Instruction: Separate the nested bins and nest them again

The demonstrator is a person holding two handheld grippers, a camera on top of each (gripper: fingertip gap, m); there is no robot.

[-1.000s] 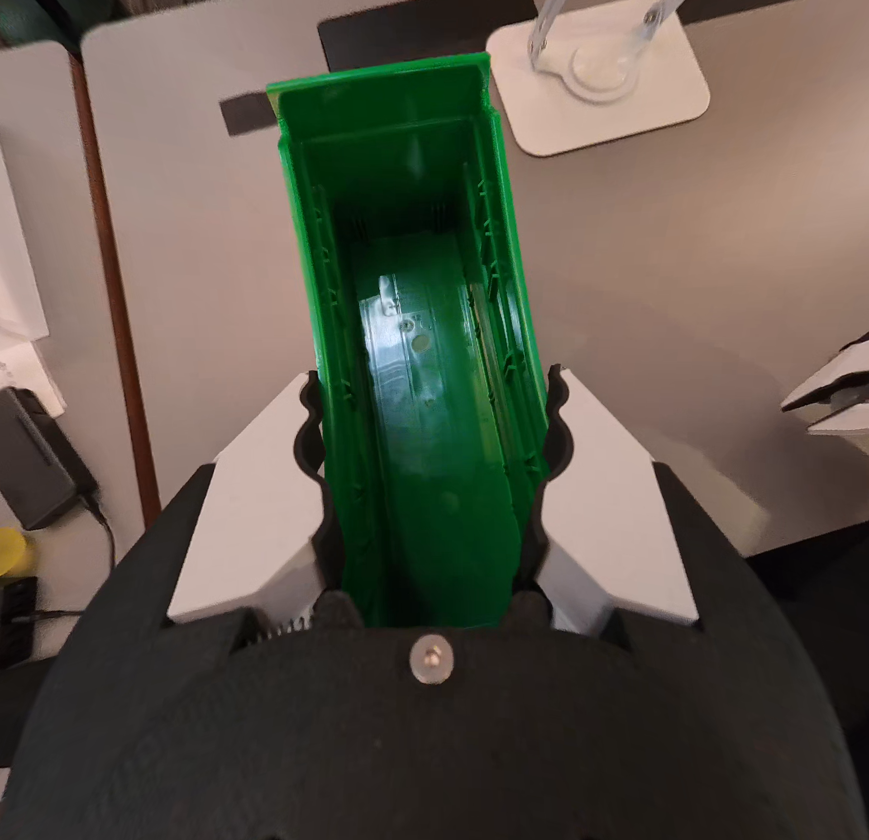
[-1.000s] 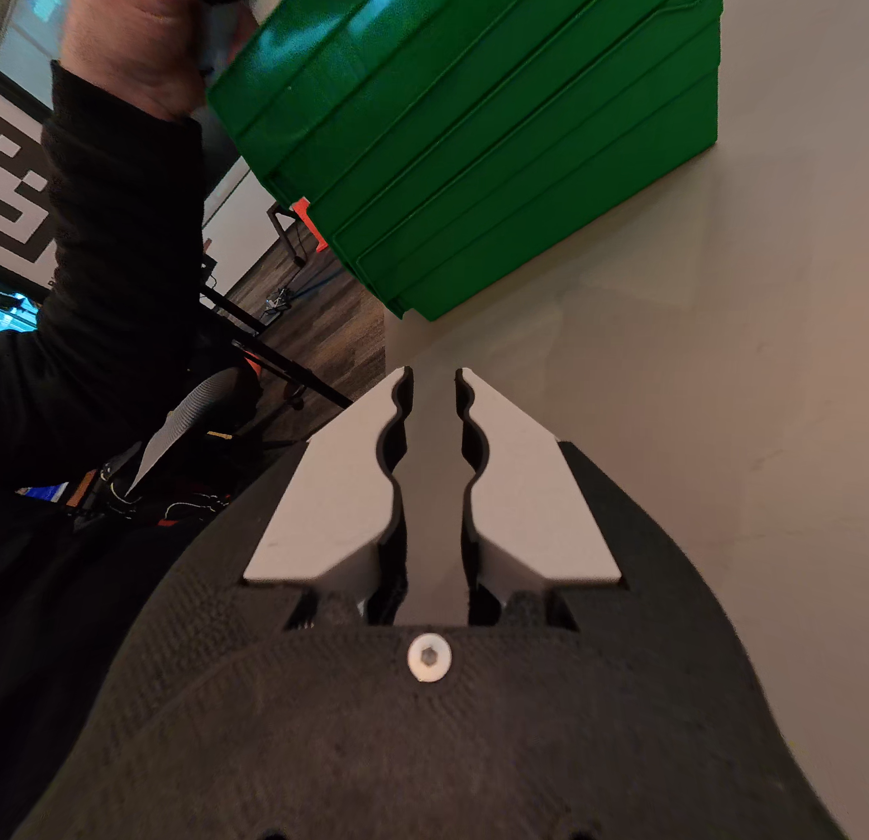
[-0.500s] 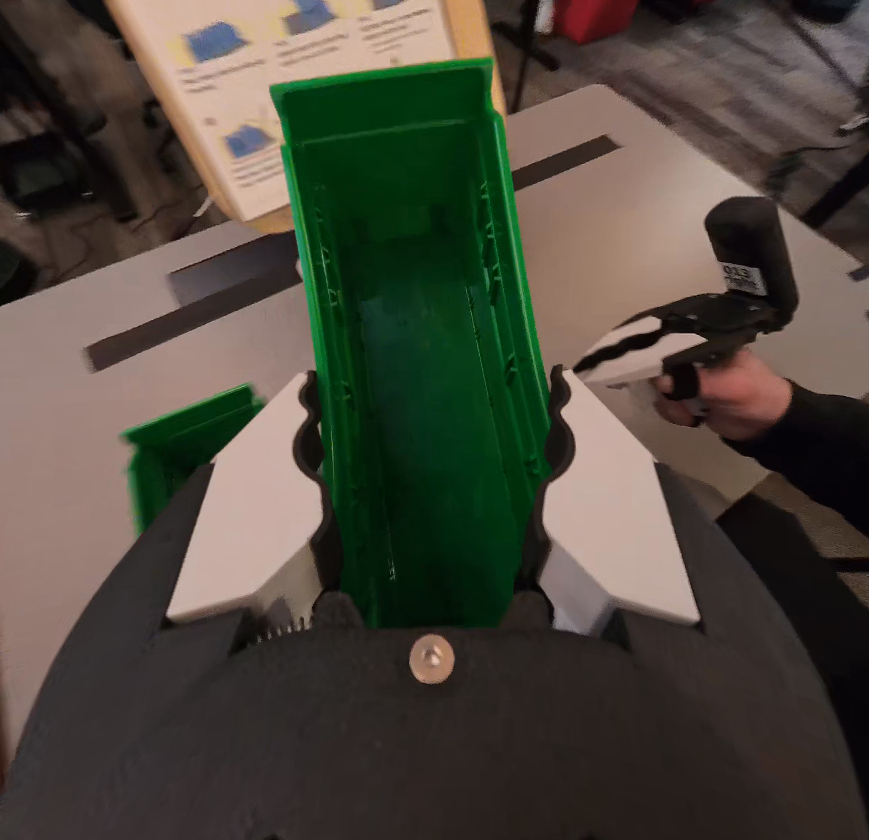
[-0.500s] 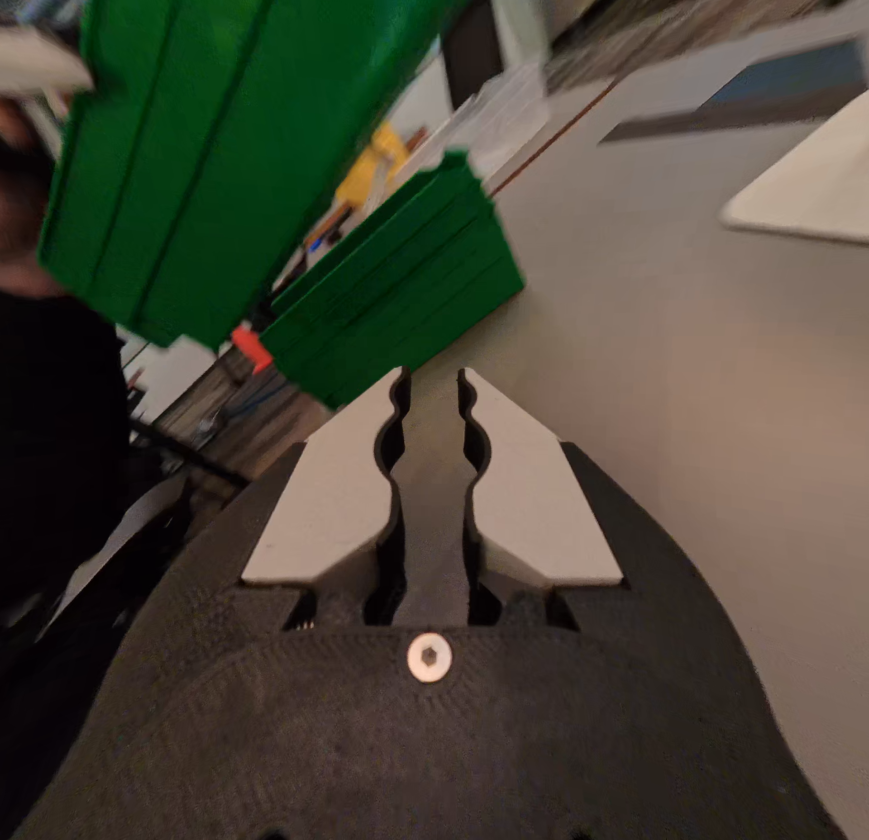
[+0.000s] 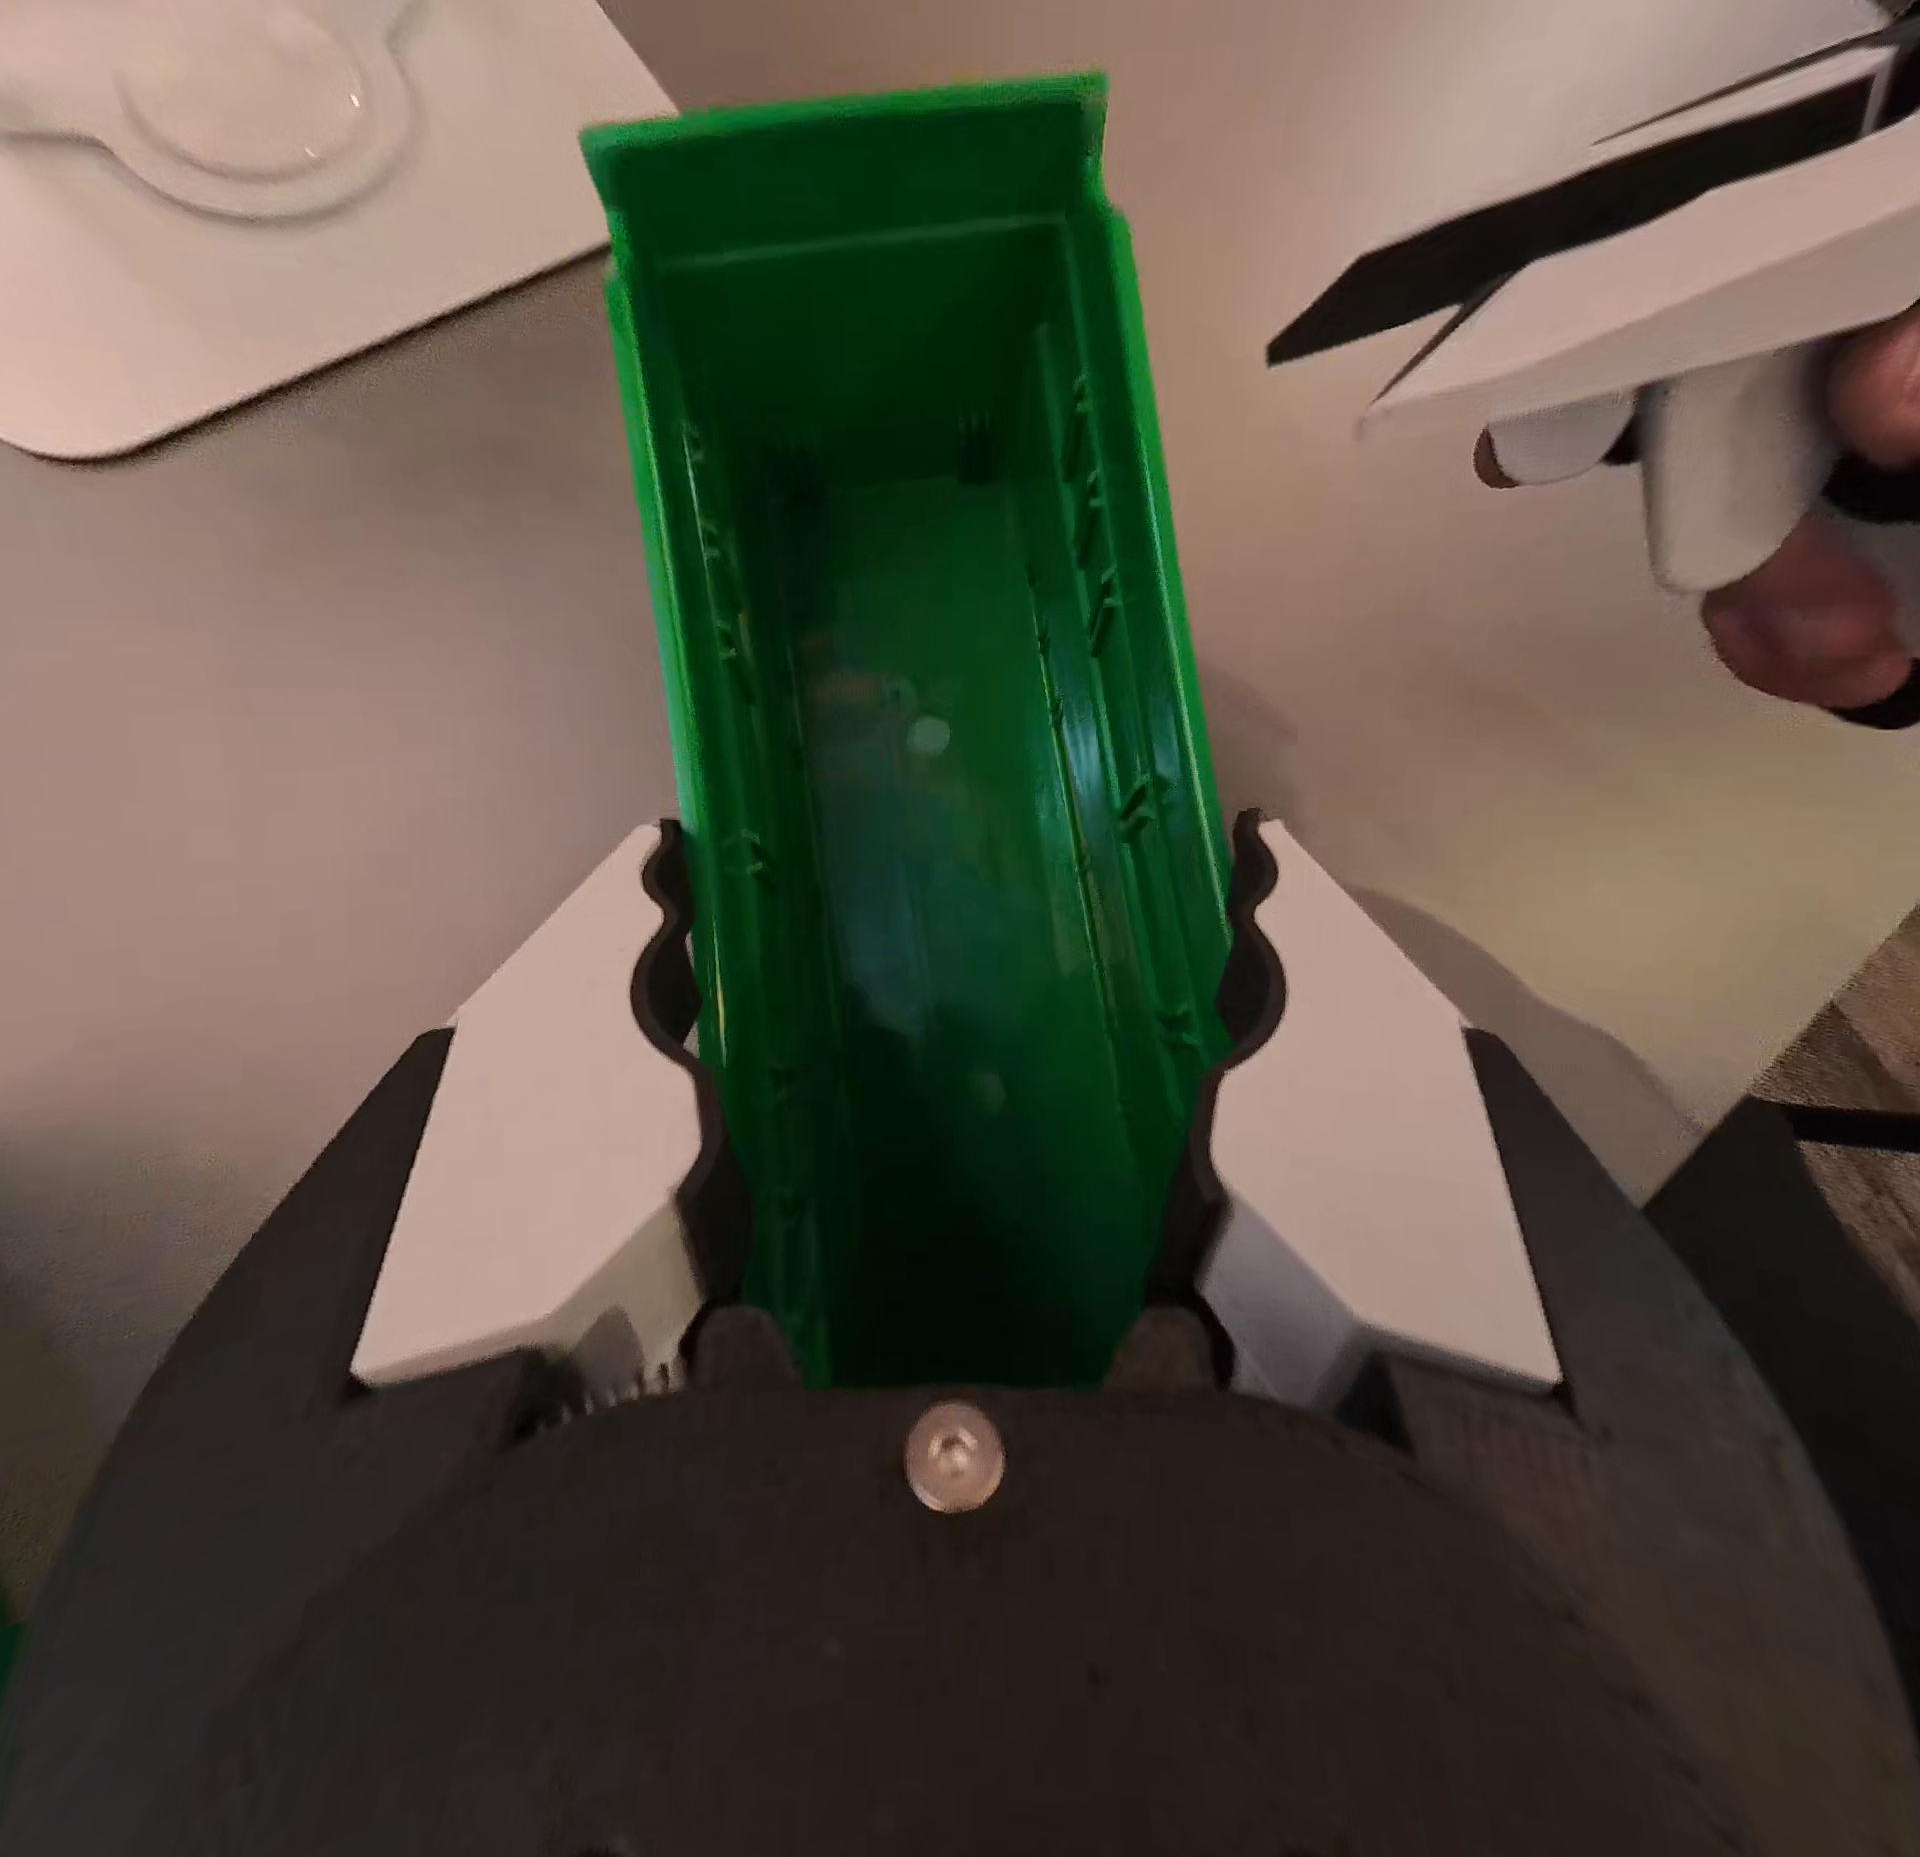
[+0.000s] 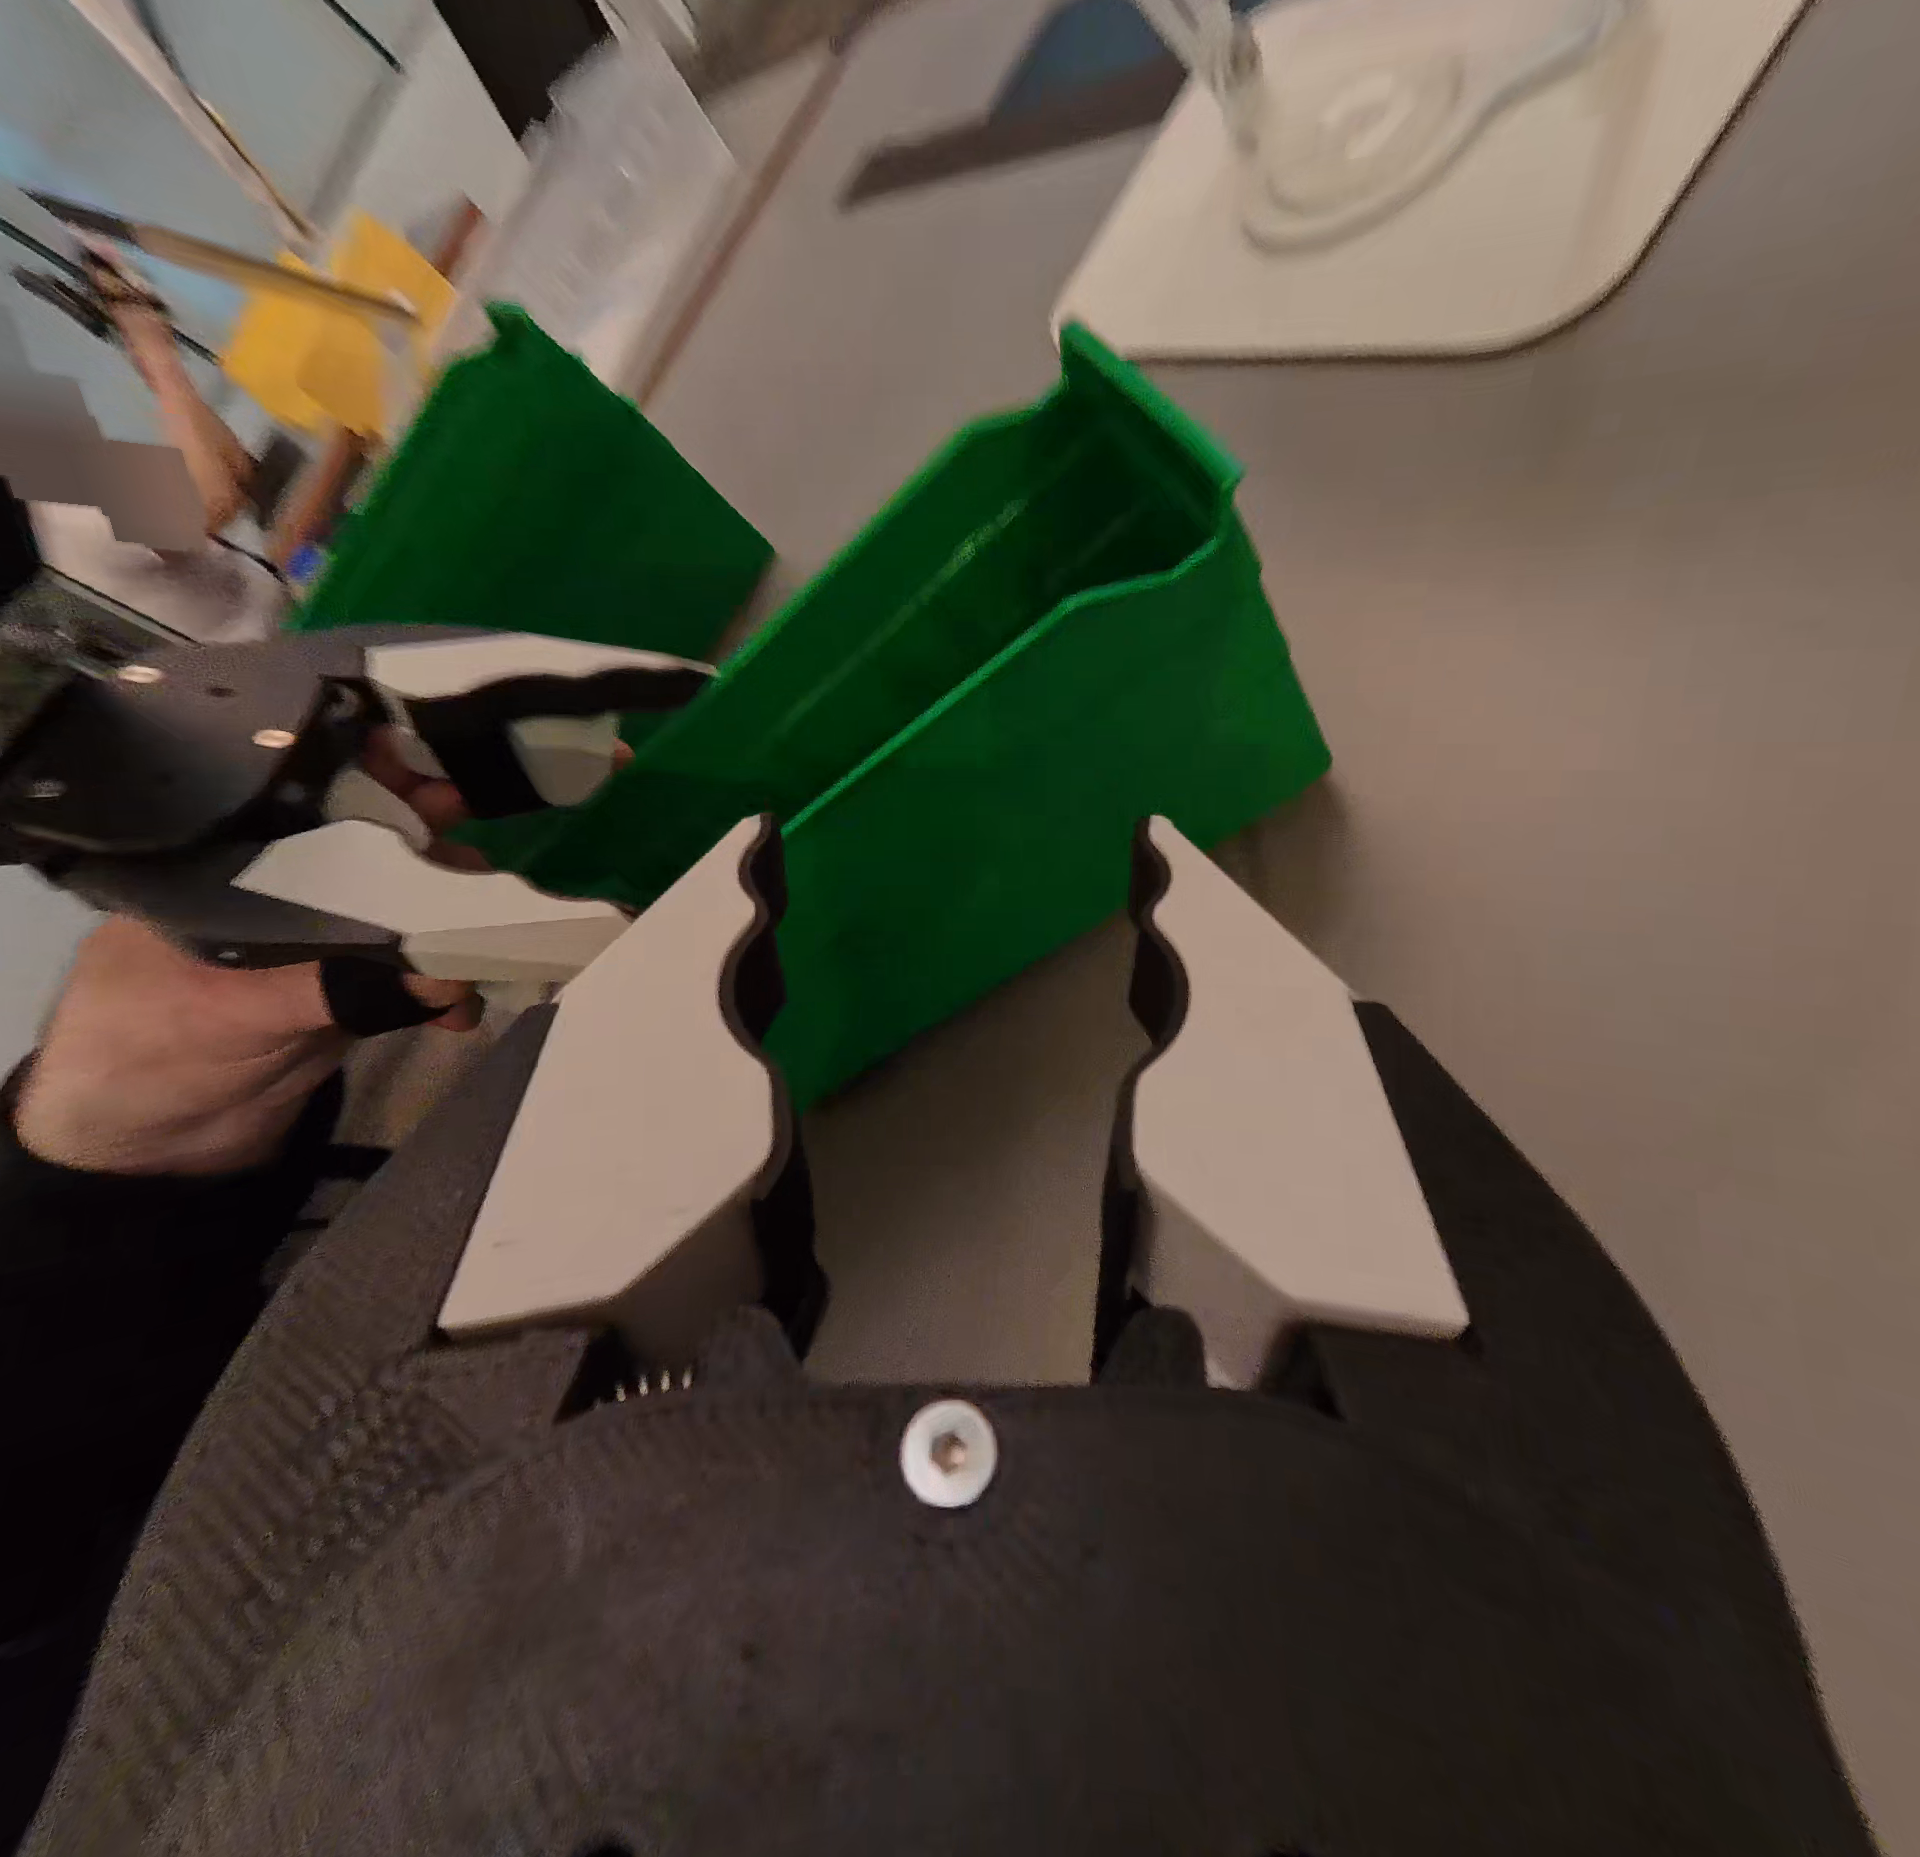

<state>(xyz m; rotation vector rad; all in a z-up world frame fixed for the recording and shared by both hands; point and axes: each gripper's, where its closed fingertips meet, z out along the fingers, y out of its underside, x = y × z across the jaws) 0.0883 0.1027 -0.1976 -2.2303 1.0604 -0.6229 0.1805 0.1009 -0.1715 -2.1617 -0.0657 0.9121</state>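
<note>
Half a second back the held bin hung high over the table with a poster behind it; now it has come down, and the right gripper has swung round to face it with fingers spread wider than before. Largest thing in sight is the grey table (image 6: 1558, 727), bare on the near and right sides, with a white lamp base (image 6: 1382, 176) at its far edge. On it rest two green bins: the held bin (image 5: 914, 768), its base seemingly touching the tabletop, and a second bin (image 6: 540, 519) just beyond it on the left, apart from it. So the separating looks done for this pair, and the nesting is left. Left gripper (image 5: 956, 841) is clamped across the held bin's near end, one pad on each side wall. Right gripper (image 6: 951, 841) is wide and holds nothing, poised just beside the held bin's outer wall. Room is good toward the lamp base; the table edge and a dark floor lie close at the right in the left wrist view.
</note>
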